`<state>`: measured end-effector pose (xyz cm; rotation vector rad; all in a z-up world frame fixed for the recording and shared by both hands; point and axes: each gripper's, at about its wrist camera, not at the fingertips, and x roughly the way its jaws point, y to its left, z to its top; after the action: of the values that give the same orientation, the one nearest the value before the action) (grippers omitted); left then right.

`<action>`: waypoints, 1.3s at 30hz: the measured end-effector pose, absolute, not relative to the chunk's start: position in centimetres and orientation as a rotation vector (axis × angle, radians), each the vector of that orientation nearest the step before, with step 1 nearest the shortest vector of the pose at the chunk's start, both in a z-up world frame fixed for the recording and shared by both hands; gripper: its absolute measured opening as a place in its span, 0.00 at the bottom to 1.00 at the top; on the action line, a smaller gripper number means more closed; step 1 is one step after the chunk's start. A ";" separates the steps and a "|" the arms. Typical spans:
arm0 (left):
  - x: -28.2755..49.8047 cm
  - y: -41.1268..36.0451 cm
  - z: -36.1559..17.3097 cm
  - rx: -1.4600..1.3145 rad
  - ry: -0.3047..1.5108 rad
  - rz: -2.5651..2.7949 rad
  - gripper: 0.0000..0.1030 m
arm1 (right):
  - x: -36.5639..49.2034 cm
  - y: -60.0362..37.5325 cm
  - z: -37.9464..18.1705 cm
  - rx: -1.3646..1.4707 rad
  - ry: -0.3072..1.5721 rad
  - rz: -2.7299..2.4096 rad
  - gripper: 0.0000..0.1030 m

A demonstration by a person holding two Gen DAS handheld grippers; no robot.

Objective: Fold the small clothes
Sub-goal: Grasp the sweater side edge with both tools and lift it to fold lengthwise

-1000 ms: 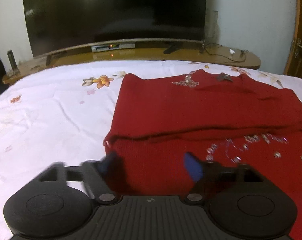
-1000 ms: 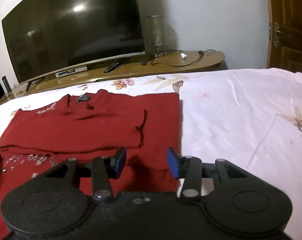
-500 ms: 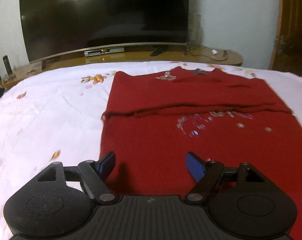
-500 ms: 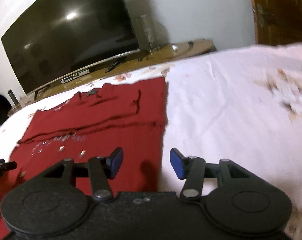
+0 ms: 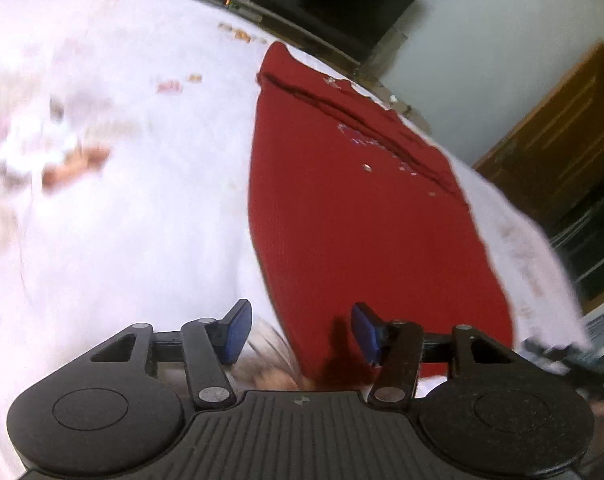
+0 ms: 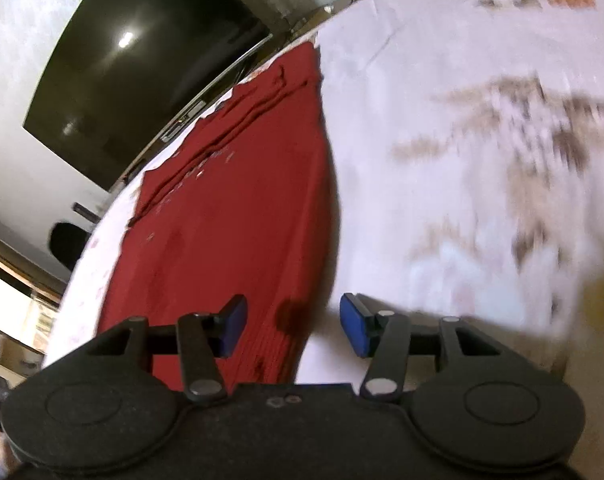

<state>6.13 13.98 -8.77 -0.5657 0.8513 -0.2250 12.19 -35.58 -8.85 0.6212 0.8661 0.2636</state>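
Observation:
A red knitted sweater (image 5: 362, 208) lies flat on the white floral bedsheet (image 5: 122, 220), its sleeves folded across the upper part. It also shows in the right wrist view (image 6: 238, 216). My left gripper (image 5: 300, 332) is open and empty, over the sweater's near left hem corner. My right gripper (image 6: 292, 326) is open and empty, over the near right hem corner. Both views are tilted and blurred.
A large dark TV (image 6: 142, 64) stands on a wooden shelf beyond the bed. A brown wooden door (image 5: 558, 136) is at the right. The bedsheet (image 6: 462, 160) extends wide to the right of the sweater.
Both grippers have pulled back from the sweater's middle to its near hem and tilted outward. The jaws stay open.

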 end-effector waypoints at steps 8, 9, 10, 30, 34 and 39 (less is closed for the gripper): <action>7.3 14.6 -12.8 -0.895 0.851 -0.338 0.51 | 12.5 -35.1 -10.1 0.802 0.893 0.360 0.40; 7.5 14.3 -13.0 -0.899 0.852 -0.341 0.43 | 13.1 -34.7 -10.4 0.812 0.901 0.378 0.32; 7.9 14.1 -13.3 -0.901 0.860 -0.333 0.39 | 13.4 -34.4 -10.6 0.811 0.908 0.385 0.25; 7.1 14.7 -14.7 -0.888 0.773 -0.269 0.03 | 12.3 -32.7 -9.9 0.525 0.893 0.316 0.05; 7.4 14.4 -14.7 -0.891 0.775 -0.269 0.03 | 12.1 -32.7 -9.7 0.575 0.860 0.301 0.05; 7.1 14.6 -14.1 -0.921 0.748 -0.267 0.03 | 11.9 -31.9 -8.6 0.557 0.823 0.284 0.05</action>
<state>7.06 14.57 -14.09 -0.9210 0.7482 -0.2673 11.92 -31.90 -8.62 0.5570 0.8230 0.2841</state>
